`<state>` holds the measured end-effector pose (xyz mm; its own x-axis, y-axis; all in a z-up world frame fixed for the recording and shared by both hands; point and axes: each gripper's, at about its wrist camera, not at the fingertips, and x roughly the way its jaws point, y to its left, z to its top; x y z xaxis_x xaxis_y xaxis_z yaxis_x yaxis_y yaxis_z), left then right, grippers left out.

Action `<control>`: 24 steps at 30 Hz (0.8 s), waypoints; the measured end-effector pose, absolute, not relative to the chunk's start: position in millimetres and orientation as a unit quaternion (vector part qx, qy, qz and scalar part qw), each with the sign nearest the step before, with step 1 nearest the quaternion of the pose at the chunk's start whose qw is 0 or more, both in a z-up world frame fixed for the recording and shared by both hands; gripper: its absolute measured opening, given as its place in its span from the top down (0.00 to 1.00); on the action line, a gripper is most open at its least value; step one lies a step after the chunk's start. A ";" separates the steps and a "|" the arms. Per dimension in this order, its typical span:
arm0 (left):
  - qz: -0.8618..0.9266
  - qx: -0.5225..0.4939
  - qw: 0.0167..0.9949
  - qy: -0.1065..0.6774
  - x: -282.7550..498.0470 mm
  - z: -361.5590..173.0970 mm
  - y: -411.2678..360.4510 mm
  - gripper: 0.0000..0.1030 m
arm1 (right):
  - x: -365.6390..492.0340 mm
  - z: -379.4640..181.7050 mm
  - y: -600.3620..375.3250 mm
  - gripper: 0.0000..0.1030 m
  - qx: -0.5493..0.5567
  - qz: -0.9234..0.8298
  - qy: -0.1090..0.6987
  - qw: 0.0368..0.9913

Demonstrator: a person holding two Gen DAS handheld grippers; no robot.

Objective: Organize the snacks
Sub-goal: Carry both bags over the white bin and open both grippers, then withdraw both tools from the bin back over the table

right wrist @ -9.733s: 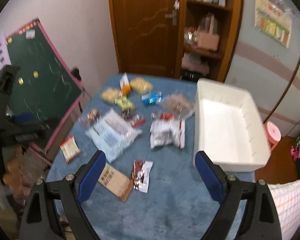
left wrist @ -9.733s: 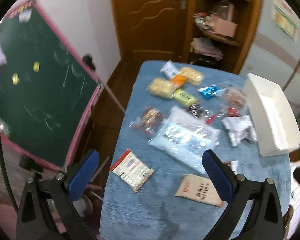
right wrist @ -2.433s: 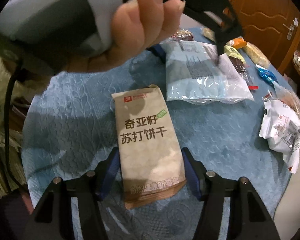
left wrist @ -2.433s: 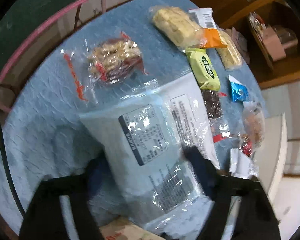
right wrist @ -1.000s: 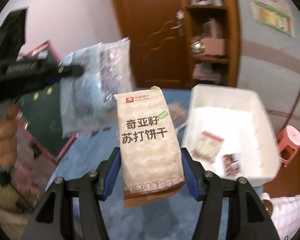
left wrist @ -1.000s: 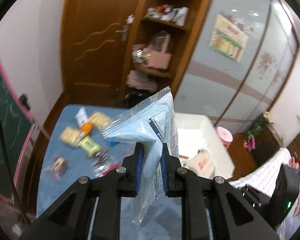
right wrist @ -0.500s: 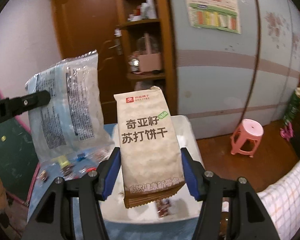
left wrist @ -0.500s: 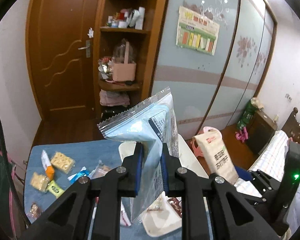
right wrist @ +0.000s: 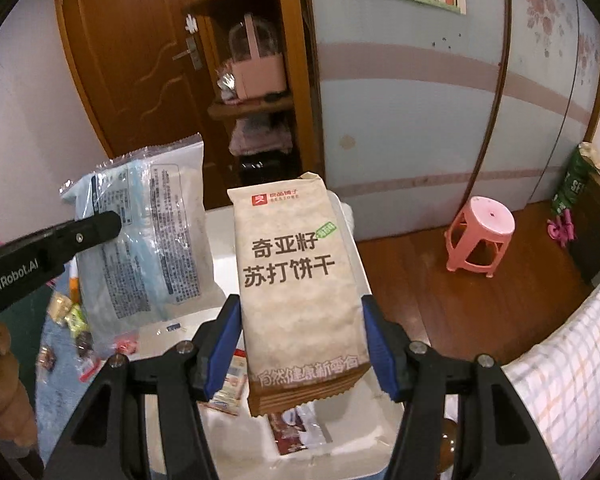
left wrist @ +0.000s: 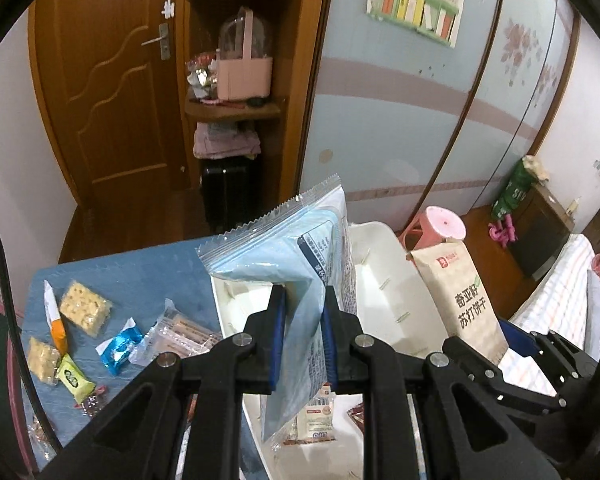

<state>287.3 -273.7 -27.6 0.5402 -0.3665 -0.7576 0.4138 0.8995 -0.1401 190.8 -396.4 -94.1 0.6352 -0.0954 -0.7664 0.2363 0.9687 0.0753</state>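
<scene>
On the left side of the blue worktop (left wrist: pixel 147 272) lie small snacks: two packs of square crackers (left wrist: pixel 84 309), a thin orange and white packet (left wrist: pixel 55 318), a little green packet (left wrist: pixel 74 376), a shiny blue sweet (left wrist: pixel 117 345) and a clear bag of biscuit sticks (left wrist: pixel 171 338). They lie near each other but mostly apart.

Next comes the left claw (left wrist: pixel 303 334). Its two blue pads (left wrist: pixel 277 336) are squeezed tight on a big light blue bag (left wrist: pixel 295 264) with clear edges. The bag stands up from the pads and also hangs down below them, over the white box (left wrist: pixel 392 292). The white box sits on the right part of the worktop. At the bottom of the box you can see a small white packet (left wrist: pixel 315 420) and a bit of a red one (left wrist: pixel 356 416).

Further right is the right claw (right wrist: pixel 302 344). Its blue pads press on both sides of a tall brown paper bag of crackers (right wrist: pixel 295 276) with dark letters on it. This bag stands upright in the claw, over the near end of the white box.

Behind it all are a brown door (left wrist: pixel 115 92), a wooden shelf (left wrist: pixel 235 108) with a pink basket (left wrist: pixel 243 76), and a pink stool (right wrist: pixel 482 236) on the wooden floor. A checked bed cover (right wrist: pixel 568 360) is at the far right.
</scene>
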 end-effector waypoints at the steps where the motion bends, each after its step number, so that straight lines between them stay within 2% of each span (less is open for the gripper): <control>1: -0.220 0.030 0.876 0.429 290.0 -33.1 -276.2 0.86 | 192.7 -98.0 -396.5 0.42 0.082 -0.095 0.421 0.898; 5: -0.228 0.033 0.863 0.450 296.5 -50.3 -281.5 0.82 | 196.2 -112.1 -399.5 0.41 0.091 -0.094 0.438 0.889; 6: -0.227 0.035 0.860 0.456 298.2 -53.2 -282.8 0.69 | 195.8 -115.2 -400.5 0.41 0.095 -0.091 0.440 0.888; 7: -0.225 0.037 0.858 0.460 299.3 -55.0 -283.3 0.46 | 194.6 -115.7 -400.7 0.41 0.098 -0.086 0.439 0.889; 9: -0.218 0.037 0.863 0.454 296.5 -54.8 -279.2 0.16 | 192.1 -116.6 -400.4 0.40 0.104 -0.077 0.436 0.891; 12: -0.217 0.031 0.877 0.428 289.0 -46.2 -271.5 0.15 | 192.0 -116.0 -397.2 0.40 0.102 -0.074 0.435 0.892; 24: -0.216 0.008 0.883 0.417 260.9 -14.8 -224.6 0.15 | 177.9 -101.8 -370.1 0.41 0.090 -0.060 0.437 0.893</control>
<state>260.9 -224.6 -14.8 0.5595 -0.3755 -0.7389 0.3880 0.9064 -0.1668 177.9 -370.1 -101.8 0.6110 -0.0285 -0.7911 0.1860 0.9766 0.1084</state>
